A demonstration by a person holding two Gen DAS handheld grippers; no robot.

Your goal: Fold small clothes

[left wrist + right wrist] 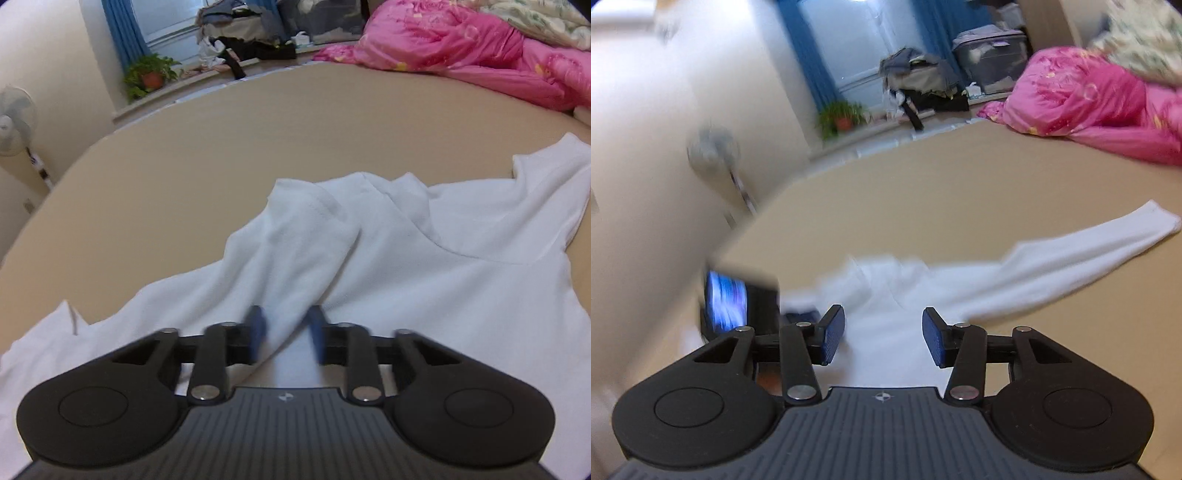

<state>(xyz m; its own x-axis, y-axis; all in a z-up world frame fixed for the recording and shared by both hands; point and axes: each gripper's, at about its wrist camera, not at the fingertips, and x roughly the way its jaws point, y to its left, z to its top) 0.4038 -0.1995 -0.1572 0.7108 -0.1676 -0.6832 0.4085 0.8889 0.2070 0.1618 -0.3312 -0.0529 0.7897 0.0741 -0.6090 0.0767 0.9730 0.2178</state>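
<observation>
A white long-sleeved top [424, 266] lies crumpled on the beige bed [258, 147], its neckline to the right. A raised fold of it runs straight into my left gripper [286, 332]. The blue pads [256, 332] are blurred, with that fold between them, shut on the cloth. In the right wrist view the same top [886, 295] lies below my right gripper [882, 332], with one sleeve [1089, 251] stretched out to the right. That gripper hangs above the fabric, open, and its pads [833, 332] touch nothing.
A pink quilt [461, 48] is heaped at the bed's far right. Beyond the bed are a window sill with a potted plant [149, 75] and a pile of clothes [243, 40]. A standing fan [14, 122] is at the left. A dark device with a lit screen [727, 306] sits by the bed's left edge.
</observation>
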